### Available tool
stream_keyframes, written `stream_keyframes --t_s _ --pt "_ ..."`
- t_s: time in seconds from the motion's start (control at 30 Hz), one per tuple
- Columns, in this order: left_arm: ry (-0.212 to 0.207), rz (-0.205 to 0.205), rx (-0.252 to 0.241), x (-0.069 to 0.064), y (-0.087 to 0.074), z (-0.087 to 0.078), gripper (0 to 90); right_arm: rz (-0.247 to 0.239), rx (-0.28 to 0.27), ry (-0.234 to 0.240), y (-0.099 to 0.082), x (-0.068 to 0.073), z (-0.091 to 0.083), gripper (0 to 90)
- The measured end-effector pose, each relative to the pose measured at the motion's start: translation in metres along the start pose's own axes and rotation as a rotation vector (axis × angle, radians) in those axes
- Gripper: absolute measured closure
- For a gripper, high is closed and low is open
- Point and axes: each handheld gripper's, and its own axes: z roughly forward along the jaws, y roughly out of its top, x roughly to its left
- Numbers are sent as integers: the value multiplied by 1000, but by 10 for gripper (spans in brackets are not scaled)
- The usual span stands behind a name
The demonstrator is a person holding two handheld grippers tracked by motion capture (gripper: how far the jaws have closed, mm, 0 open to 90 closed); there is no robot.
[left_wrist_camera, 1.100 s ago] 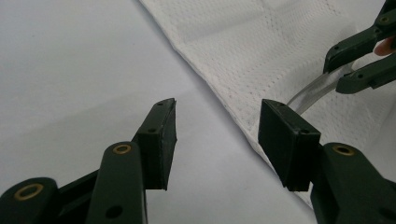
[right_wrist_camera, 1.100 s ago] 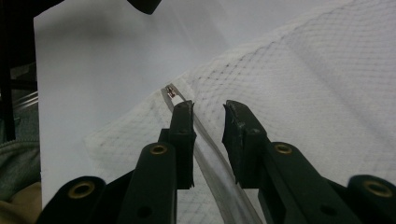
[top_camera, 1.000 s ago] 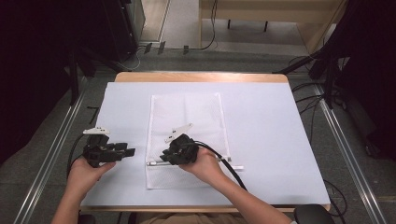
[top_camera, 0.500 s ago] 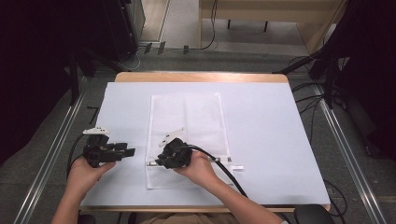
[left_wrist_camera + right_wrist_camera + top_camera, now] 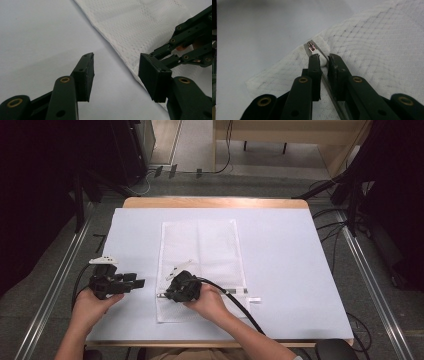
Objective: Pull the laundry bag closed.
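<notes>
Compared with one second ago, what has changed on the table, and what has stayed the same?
The right claw, closed on the small metal zipper pull, moved leftward along the zipper toward the left edge of the white mesh laundry bag. The left claw stayed open beside that edge, over the white table cover. The bag did not shift.

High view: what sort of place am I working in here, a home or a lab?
Most likely a lab or recording workspace, not a home. A wooden table under a plain white cover stands between metal rails, with loose cables on the grey floor and dark equipment around it.
</notes>
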Motion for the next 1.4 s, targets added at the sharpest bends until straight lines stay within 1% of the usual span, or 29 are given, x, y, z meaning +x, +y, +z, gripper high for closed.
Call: stream_keyframes --t_s 0.13,0.23,0.4,0.57,0.7,0.8,0.87,0.93,1.0,1.07,1.17,1.23,1.27,1.37,1.4 --pt "1 -1 2 0 0 0 467 -3 -3 8 1 0 2 807" --pt "1 -2 4 0 0 1 468 10 -4 11 3 1 4 814" --pt "1 -2 4 0 0 1 467 0 -3 12 5 2 7 816" --pt "-1 2 13 0 0 1 466 5 -2 16 7 2 8 806" --pt "0 3 14 0 0 1 465 4 -1 23 10 1 10 800" --pt "-1 2 14 0 0 1 465 6 -2 37 11 1 12 790" --pt "-2 2 11 1 0 0 465 6 -2 36 12 1 13 791" --pt "-1 2 11 1 0 0 465 0 0 37 14 2 14 793" --pt "-3 2 11 1 -1 0 465 -17 2 33 14 3 14 799" --pt "-3 1 12 1 -1 0 465 -16 8 33 14 4 14 808" --pt "-3 1 12 1 -1 1 465 -36 14 30 14 7 13 814" --pt "-2 0 12 1 -1 1 465 -38 18 18 14 9 13 816" --pt "-2 1 13 1 -1 1 464 -45 17 23 14 9 13 817" --pt "-2 1 13 1 -1 1 464 -46 17 21 14 10 14 817" --pt "-1 1 13 1 -1 1 464 -39 10 29 15 10 15 814"
